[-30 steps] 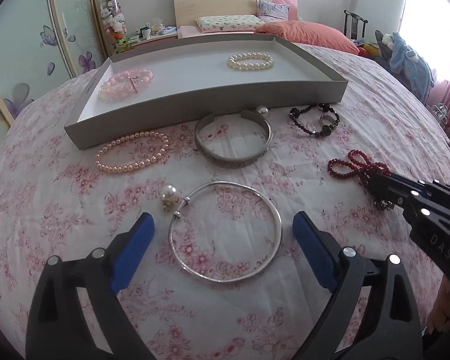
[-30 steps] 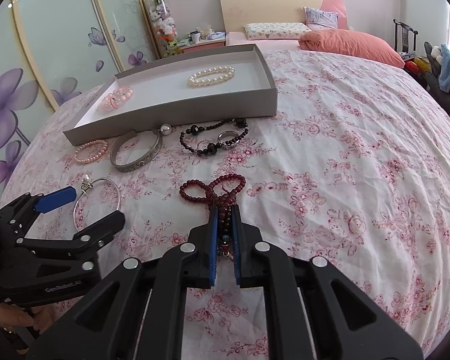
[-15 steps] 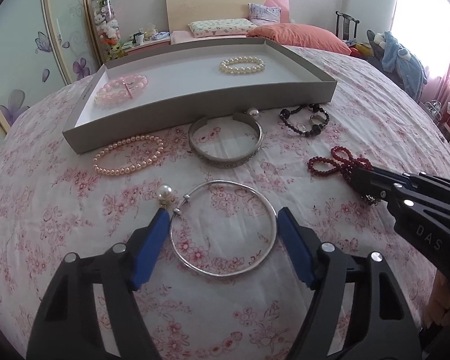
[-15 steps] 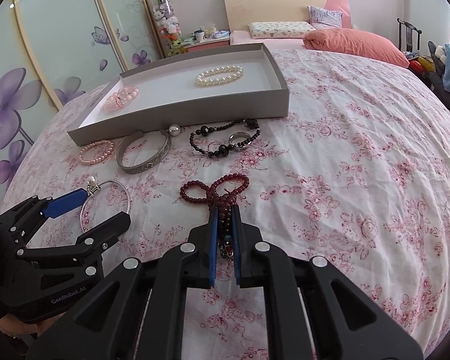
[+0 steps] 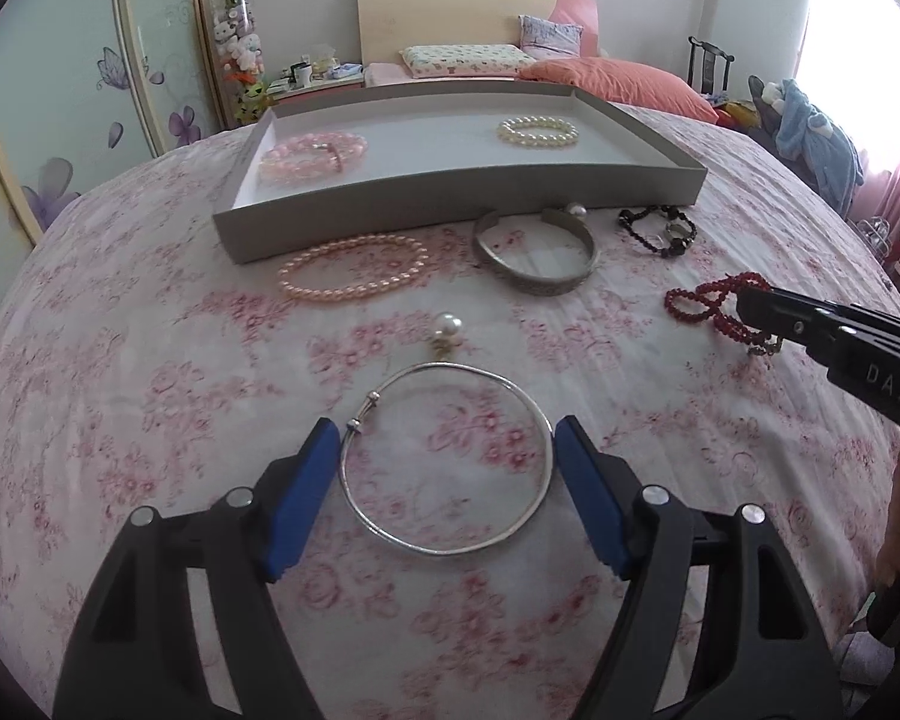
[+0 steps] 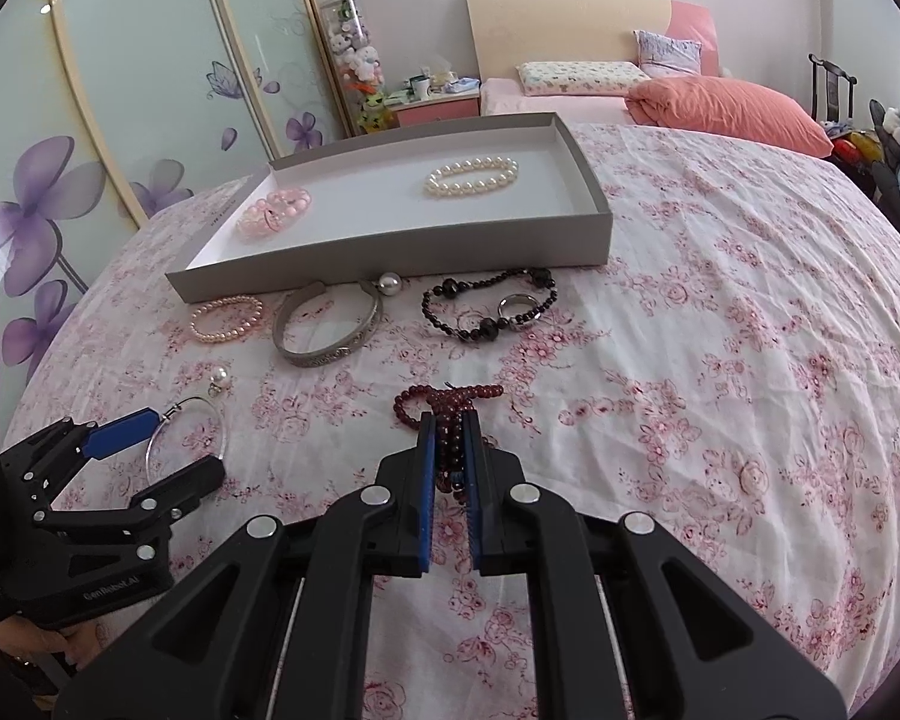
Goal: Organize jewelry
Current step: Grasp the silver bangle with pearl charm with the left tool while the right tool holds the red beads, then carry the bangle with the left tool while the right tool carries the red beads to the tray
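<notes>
Left wrist view: two bracelets, a translucent pink bead one [image 5: 313, 151] and a white pearl one [image 5: 537, 132], already lie in the shallow grey tray [image 5: 450, 198] on the floral bedspread [image 5: 150, 396], while the greater share of the jewelry is still outside it. Waiting in front of the tray's near wall are a peach pearl bracelet [image 5: 354, 267], an engraved silver cuff [image 5: 537, 252], a black bead bracelet with a ring [image 5: 657, 231] and a loose pearl earring [image 5: 448, 329]. The left claw [image 5: 447, 483] straddles a thin silver bangle [image 5: 447, 459], its blue pads at the hoop's two sides and apparently pressing on it, the bangle still flat on the bed. The right claw [image 6: 450, 474] is clenched on a dark red bead strand [image 6: 447, 405], most of which still trails on the bedspread. By this showing, roughly a quarter of the sorting is done.
</notes>
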Available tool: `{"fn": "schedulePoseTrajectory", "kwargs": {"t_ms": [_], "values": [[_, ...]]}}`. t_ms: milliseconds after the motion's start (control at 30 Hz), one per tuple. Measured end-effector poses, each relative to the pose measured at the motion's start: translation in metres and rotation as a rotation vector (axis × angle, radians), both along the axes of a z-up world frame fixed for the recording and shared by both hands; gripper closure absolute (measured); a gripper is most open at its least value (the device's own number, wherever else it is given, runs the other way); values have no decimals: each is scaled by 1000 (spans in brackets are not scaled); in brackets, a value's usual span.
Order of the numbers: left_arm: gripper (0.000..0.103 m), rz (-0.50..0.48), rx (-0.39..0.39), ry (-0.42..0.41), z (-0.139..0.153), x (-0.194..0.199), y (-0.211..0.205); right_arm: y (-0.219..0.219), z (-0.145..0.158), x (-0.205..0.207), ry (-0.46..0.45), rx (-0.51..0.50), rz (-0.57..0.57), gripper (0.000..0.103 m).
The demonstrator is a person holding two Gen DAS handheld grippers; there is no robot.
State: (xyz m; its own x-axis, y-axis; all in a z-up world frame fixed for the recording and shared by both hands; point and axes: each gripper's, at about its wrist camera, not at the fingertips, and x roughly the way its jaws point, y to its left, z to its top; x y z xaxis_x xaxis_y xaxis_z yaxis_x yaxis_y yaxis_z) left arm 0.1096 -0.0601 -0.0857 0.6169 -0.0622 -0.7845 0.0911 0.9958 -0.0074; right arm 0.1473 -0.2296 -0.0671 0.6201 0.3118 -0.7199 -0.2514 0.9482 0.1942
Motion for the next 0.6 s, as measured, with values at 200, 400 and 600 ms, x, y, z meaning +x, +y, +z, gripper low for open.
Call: {"fn": "schedulePoseTrajectory", "kwargs": {"t_ms": [200, 400, 600], "values": [[31, 38, -23, -33, 8, -1, 19, 3, 6, 0, -26, 4, 6, 94], [31, 72, -36, -70, 19, -1, 31, 6, 16, -1, -60, 8, 14, 94], [31, 102, -44, -108, 30, -2, 41, 9, 24, -3, -89, 13, 22, 94]]}}
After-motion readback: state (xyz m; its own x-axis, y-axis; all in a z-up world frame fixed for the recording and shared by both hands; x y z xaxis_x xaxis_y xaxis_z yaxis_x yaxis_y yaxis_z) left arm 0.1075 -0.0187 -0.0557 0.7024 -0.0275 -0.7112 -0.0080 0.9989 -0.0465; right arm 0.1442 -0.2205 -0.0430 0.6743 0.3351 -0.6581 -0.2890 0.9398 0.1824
